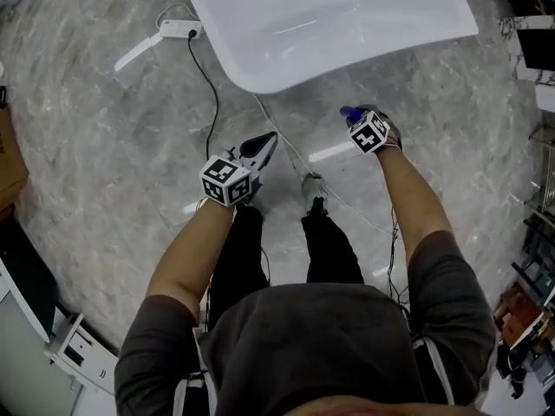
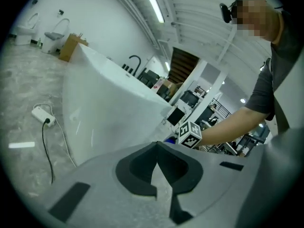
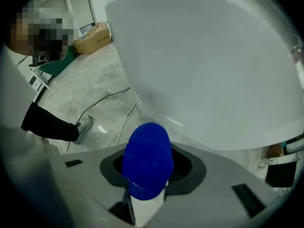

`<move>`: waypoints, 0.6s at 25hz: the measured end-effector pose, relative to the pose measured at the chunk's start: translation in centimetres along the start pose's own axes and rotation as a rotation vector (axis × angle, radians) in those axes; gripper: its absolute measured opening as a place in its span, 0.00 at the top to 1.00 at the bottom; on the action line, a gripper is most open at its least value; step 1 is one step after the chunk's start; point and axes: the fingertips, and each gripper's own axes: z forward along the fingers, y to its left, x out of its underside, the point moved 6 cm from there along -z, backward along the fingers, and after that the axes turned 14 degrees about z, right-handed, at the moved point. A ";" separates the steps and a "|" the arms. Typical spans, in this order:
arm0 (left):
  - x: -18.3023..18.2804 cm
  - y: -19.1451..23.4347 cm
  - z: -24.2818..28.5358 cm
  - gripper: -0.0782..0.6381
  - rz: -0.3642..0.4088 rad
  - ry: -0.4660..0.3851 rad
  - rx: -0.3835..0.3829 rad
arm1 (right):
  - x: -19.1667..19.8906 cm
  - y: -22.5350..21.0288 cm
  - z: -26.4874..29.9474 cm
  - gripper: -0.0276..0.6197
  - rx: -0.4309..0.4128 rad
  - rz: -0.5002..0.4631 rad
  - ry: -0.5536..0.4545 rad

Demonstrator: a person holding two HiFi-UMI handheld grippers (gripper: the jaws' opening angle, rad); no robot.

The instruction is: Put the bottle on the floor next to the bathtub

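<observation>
The white bathtub (image 1: 329, 16) stands on the marble floor, ahead of the person's feet. My right gripper (image 1: 357, 121) hovers just off the tub's near rim, shut on a bottle with a blue cap (image 1: 349, 111). In the right gripper view the blue cap (image 3: 147, 160) fills the jaws, a bit of the white body (image 3: 147, 205) shows below it, and the bathtub (image 3: 209, 70) looms close above. My left gripper (image 1: 258, 152) hangs lower left with its jaws shut and nothing in them. From the left gripper view the tub's side (image 2: 109, 113) is near.
A white power strip (image 1: 180, 29) with a black cable (image 1: 211, 102) lies left of the tub. A white cable runs past the person's shoe (image 1: 312, 189). A cardboard box (image 1: 10, 159) is at the left edge, and shelving (image 1: 533, 258) lines the right.
</observation>
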 end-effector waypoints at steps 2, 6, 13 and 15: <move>3.6 1.1 1.4 0.89 -0.022 0.020 -0.016 | 1.3 0.6 4.8 0.75 -0.009 -0.005 0.026; 9.8 3.9 2.6 0.89 -0.036 0.055 -0.016 | 1.8 3.2 12.6 0.75 -0.030 -0.037 0.056; 15.4 7.7 3.1 0.89 -0.038 0.087 -0.019 | 2.2 6.0 21.0 0.75 -0.028 -0.073 0.078; 16.4 8.5 3.2 0.89 -0.041 0.085 -0.016 | 2.1 6.1 22.8 0.75 -0.017 -0.084 0.083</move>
